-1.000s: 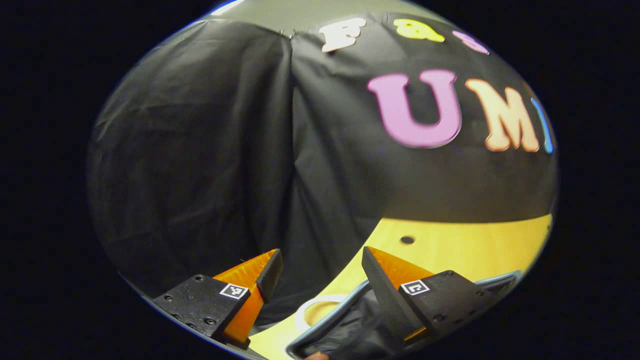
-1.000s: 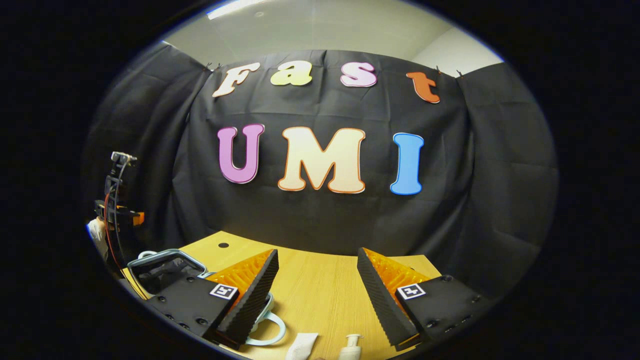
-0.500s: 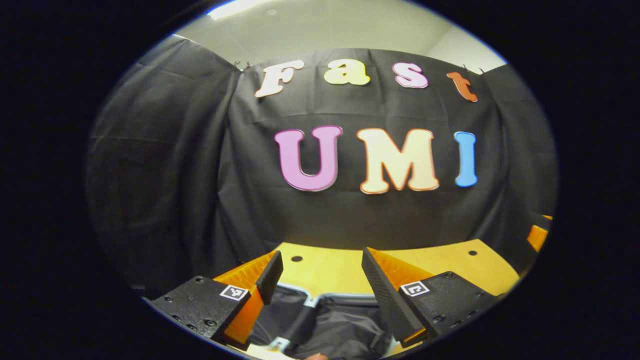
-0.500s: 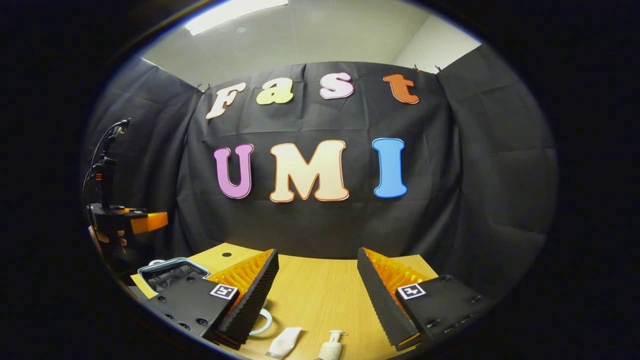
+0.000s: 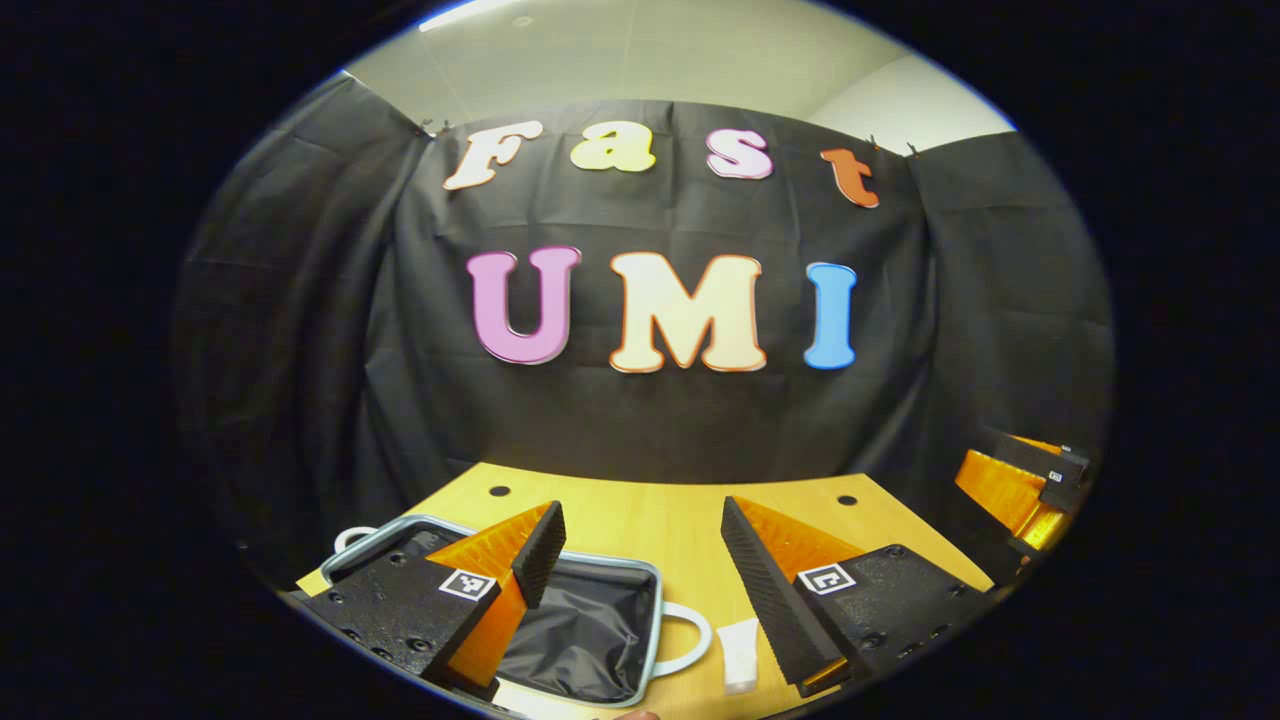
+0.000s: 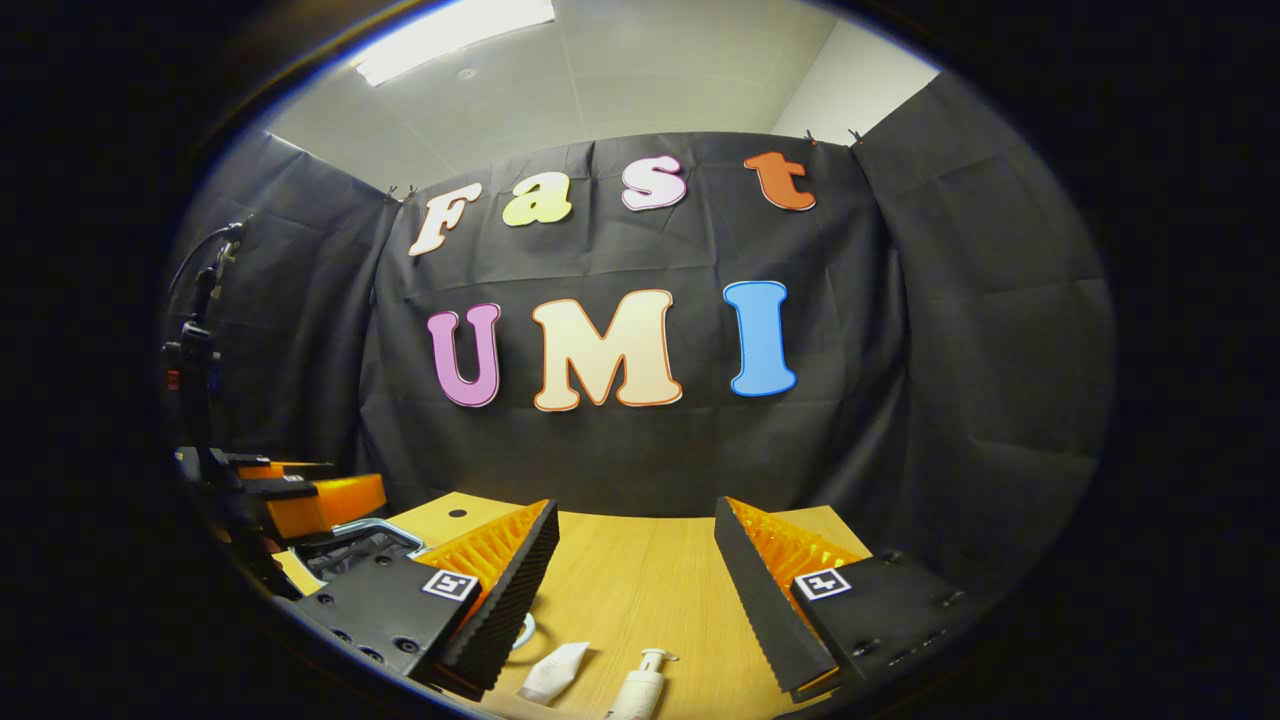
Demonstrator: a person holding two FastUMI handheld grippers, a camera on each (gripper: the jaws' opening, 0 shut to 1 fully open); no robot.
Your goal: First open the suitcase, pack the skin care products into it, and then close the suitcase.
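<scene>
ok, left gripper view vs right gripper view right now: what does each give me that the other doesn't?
Left gripper view: a look into the open suitcase, across its black lining, past the open left gripper.
Right gripper view: a pump bottle on the table, a ceiling light and a dark stand at the left edge, past the open right gripper.
Both: the wooden table, at least a corner of the suitcase, and a white tube near it.

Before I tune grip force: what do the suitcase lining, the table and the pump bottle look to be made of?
Suitcase lining: thin dark fabric, probably nylon, judging by its creases and faint sheen; the rim looks like pale metal or plastic. Table: light wood or wood-look laminate, matte, with straight grain lines. Pump bottle: white, smooth, likely plastic.
</scene>
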